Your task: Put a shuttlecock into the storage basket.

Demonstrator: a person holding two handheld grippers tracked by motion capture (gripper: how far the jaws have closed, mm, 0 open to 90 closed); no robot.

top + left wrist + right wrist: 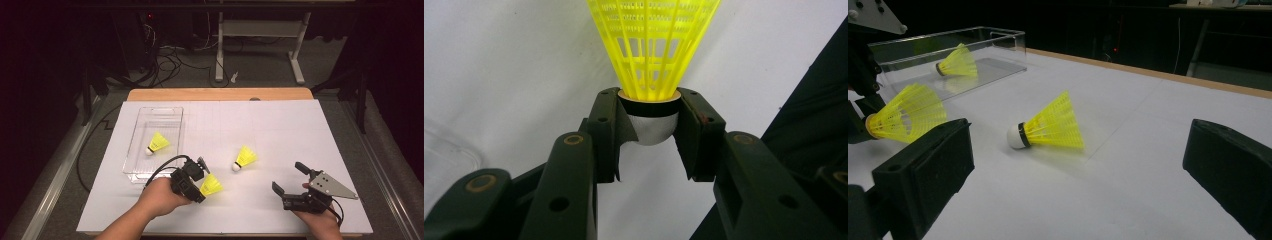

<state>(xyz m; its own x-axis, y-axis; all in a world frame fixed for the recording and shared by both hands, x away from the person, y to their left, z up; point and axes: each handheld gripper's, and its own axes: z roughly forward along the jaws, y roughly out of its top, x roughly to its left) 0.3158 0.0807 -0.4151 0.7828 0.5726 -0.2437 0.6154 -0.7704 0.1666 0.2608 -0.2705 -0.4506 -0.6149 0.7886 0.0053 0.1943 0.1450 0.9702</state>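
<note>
The left gripper pinches a yellow shuttlecock by its white cork, held just right of the clear tray's near corner; the right gripper, well right of the tray, stands spread wide and holds nothing

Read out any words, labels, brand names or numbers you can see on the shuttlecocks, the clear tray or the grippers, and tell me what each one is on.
None can be read.
Held shuttlecock in the left gripper: a plain black band, no print.
Shuttlecock on the table: the same plain band.
Shuttlecock in the clear tray: too small to tell.
Clear tray and right gripper: no visible lettering.
</note>
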